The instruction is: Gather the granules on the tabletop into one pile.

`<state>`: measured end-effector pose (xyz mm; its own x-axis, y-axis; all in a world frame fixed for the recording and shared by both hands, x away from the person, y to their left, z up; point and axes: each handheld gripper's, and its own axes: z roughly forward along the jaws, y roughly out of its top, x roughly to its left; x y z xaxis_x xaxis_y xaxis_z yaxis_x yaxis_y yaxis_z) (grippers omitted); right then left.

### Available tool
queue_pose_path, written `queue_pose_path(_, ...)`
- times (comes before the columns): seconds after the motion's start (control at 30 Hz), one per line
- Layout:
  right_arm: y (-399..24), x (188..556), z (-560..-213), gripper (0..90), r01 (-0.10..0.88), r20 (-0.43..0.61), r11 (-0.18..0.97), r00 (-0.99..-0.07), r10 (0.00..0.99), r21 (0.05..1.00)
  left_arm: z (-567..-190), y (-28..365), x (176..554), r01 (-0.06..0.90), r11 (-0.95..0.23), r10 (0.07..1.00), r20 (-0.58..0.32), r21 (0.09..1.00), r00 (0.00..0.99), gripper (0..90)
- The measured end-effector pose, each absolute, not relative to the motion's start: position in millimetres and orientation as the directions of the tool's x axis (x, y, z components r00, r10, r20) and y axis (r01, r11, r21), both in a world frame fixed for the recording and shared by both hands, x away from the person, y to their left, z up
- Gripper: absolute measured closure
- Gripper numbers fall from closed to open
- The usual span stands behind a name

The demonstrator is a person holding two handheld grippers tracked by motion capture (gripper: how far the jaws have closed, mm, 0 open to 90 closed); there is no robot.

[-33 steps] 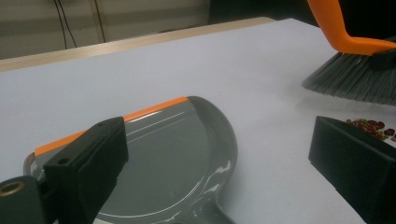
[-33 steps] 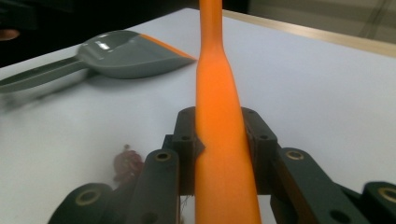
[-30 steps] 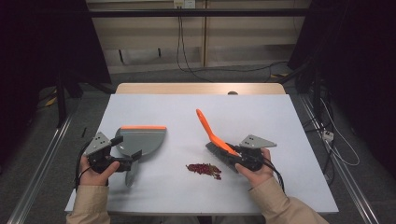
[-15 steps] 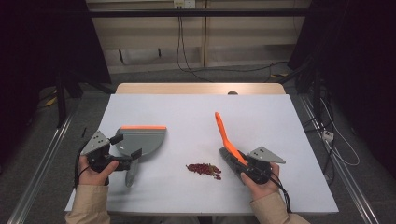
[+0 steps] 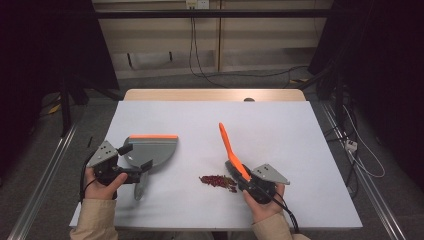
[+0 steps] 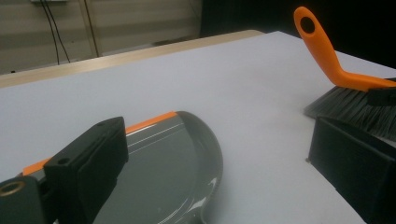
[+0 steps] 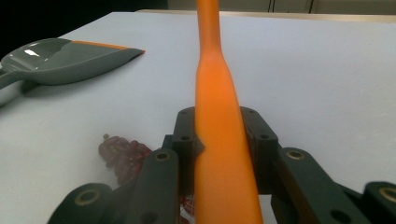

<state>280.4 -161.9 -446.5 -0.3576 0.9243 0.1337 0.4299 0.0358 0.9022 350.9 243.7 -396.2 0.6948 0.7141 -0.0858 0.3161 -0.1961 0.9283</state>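
A grey dustpan [image 5: 152, 150] with an orange lip lies on the white table [image 5: 300, 130] at the left. My left gripper [image 5: 136, 156] straddles its back end with the jaws wide apart. In the left gripper view the left jaw lies against the dustpan [image 6: 173, 172], bare table shows before the right jaw, and any clamp is hidden. My right gripper [image 5: 239, 172] is shut on an orange-handled brush [image 5: 227, 142], the handle slanting up and away. Its jaws pinch the brush handle [image 7: 212, 70] in the right gripper view [image 7: 219, 140]. Red crumbs [image 5: 218, 181] lie just left of the brush head.
The crumbs [image 7: 123, 154] sit between the two grippers, near the front of the table. A wooden strip [image 5: 215, 95] borders the far edge. Cables run across the floor behind and to the right of the table [image 5: 360, 155].
My right gripper has carried the brush nearer to the front edge, then left, so the brush head now sits at the crumbs' right end. The left gripper and dustpan have stayed put.
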Motion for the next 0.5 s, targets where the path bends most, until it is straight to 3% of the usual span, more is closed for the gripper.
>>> queue_pose_path(0.5,-135.4,290.6,-449.4,70.9,0.408,0.129,0.024,-0.346,0.929,0.913,-395.8,243.9,350.4,0.314,-0.203,0.716,-0.078,0.927,0.693,4.6)
